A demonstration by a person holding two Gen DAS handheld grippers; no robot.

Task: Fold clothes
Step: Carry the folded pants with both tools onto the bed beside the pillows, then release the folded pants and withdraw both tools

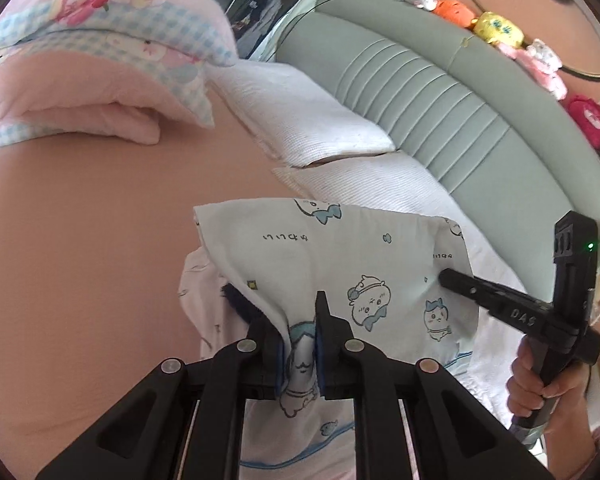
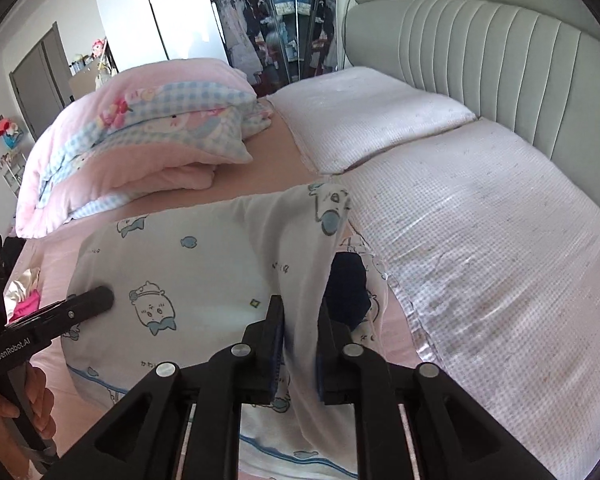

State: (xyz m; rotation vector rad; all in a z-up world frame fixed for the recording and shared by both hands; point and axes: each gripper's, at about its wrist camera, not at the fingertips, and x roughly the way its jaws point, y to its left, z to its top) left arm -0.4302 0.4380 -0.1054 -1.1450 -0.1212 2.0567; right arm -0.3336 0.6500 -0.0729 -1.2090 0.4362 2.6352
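A white garment (image 1: 352, 264) printed with blue cartoon animals lies on the pink bed, its far part lifted and folded toward me. My left gripper (image 1: 300, 344) is shut on a fold of it near its left edge. My right gripper (image 2: 300, 344) is shut on a fold at its right edge, where the cloth (image 2: 204, 264) drapes over the fingers. Each gripper shows in the other's view, the right one (image 1: 512, 304) at the right and the left one (image 2: 60, 312) at the left. A dark blue item (image 2: 346, 280) peeks out under the cloth.
A folded pink and blue-checked quilt (image 2: 140, 148) lies on the far left of the bed (image 1: 100, 240). Two white pillows (image 2: 480, 220) lie against a grey padded headboard (image 2: 480, 48). Plush toys (image 1: 500, 28) sit on the headboard. A wardrobe (image 2: 268, 32) stands beyond.
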